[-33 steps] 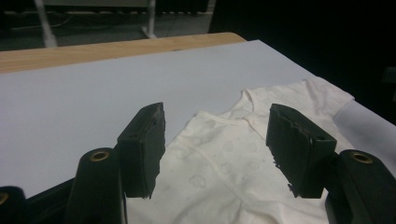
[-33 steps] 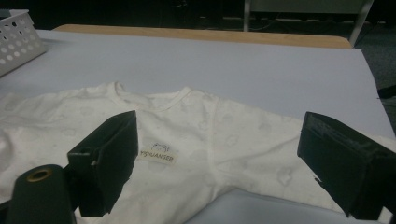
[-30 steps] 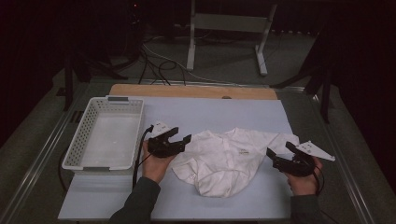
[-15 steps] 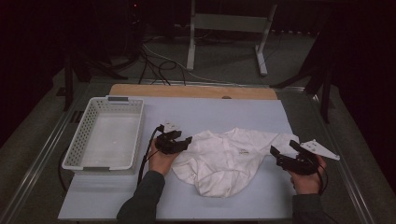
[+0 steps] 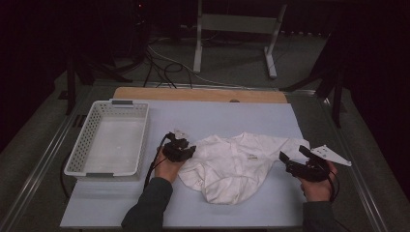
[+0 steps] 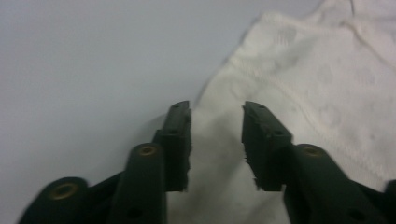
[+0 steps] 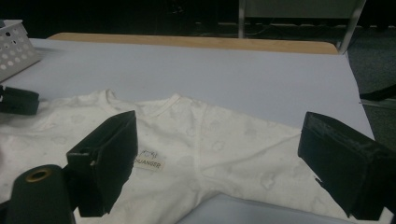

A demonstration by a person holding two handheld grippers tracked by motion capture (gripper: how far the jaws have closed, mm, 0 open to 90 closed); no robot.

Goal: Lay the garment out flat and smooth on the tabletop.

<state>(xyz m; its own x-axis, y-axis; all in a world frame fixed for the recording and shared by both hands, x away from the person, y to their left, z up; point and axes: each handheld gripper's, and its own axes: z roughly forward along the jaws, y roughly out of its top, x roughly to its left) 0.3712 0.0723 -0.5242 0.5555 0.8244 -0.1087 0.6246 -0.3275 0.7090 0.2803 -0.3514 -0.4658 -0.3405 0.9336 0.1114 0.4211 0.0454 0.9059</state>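
Right claw (image 7: 219, 163) open, garment (image 7: 224, 154) label (image 7: 150, 164) partly legible

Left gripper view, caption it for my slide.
Open left gripper poised over the edge of a white baby garment on a pale blue table.

Dark room, grey floor (image 5: 232, 63) with cables (image 5: 164, 67) and a metal stand (image 5: 237, 24) behind the table (image 5: 217, 113)

High view looks down; both gripper views closely share the garment (image 5: 237, 164).
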